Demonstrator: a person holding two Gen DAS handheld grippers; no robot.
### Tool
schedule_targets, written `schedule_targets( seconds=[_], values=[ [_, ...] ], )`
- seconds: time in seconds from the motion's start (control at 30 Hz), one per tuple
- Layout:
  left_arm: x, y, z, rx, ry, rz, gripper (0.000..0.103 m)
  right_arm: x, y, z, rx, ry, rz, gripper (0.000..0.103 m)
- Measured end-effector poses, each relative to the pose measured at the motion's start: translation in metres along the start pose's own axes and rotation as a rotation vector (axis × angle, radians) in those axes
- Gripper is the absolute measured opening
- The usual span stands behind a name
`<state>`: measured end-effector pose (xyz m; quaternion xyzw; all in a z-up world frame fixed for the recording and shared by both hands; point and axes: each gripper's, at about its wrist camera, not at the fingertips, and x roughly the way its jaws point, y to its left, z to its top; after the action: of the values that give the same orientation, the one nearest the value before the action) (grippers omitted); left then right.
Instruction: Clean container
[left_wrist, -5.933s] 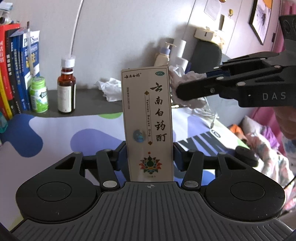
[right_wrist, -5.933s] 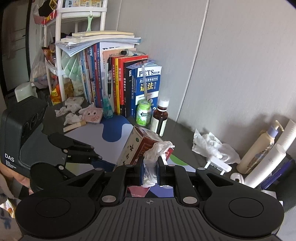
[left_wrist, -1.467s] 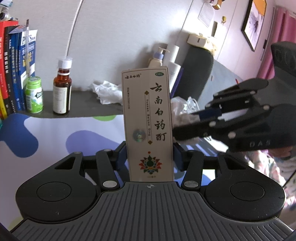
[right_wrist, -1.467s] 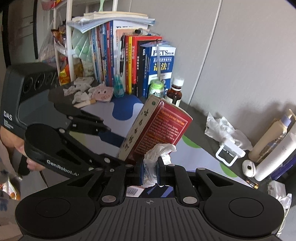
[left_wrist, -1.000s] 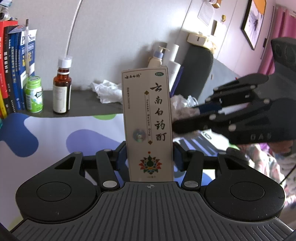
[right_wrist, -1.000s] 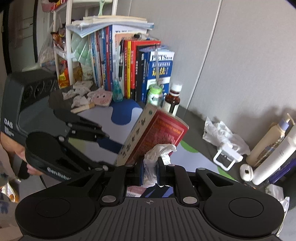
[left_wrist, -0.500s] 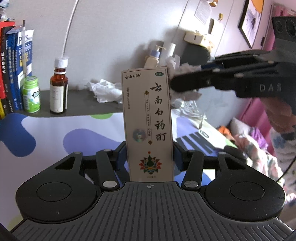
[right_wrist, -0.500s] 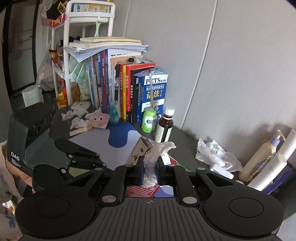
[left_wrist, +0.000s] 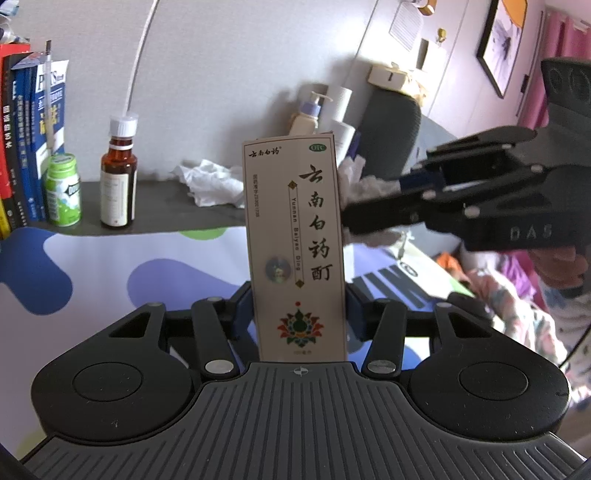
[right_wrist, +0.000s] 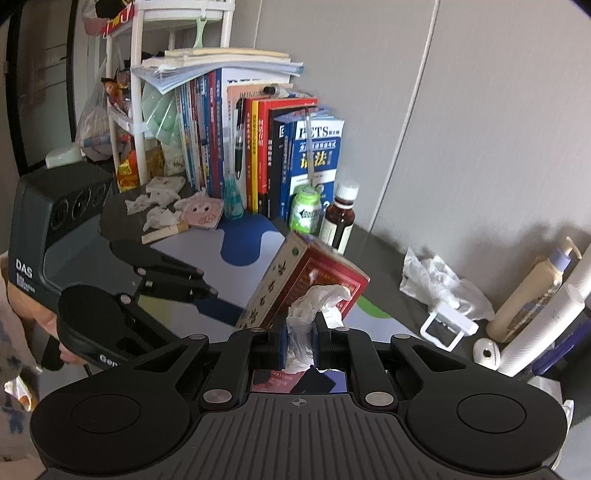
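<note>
Medicine box (left_wrist: 297, 251), long axis upright, is clamped at its base in the left gripper (left_wrist: 299, 317) jaws above the tabletop (left_wrist: 110, 266). Right gripper (right_wrist: 300, 332) jaws pinch a crumpled tissue (right_wrist: 314, 306) against the box's red side.

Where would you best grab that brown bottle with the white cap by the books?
Probably around the brown bottle's straight body, below the white cap, from the open mat side. It stands upright, with the green canister close on one side and the wall behind.
</note>
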<state>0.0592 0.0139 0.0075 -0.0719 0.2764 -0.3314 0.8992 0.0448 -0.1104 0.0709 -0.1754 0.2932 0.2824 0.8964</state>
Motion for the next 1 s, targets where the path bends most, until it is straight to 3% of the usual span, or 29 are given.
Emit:
schedule_targets(
  seconds=[0.5,1.0],
  values=[
    [-0.002,0.003,0.0,-0.007,-0.008,0.001,0.049,0.014,0.008,-0.014,-0.034,0.064,-0.007,0.012],
    [-0.003,0.001,-0.001,-0.005,-0.008,-0.007,0.049,-0.007,-0.001,0.009,0.008,-0.036,-0.032,0.011]
  ],
)
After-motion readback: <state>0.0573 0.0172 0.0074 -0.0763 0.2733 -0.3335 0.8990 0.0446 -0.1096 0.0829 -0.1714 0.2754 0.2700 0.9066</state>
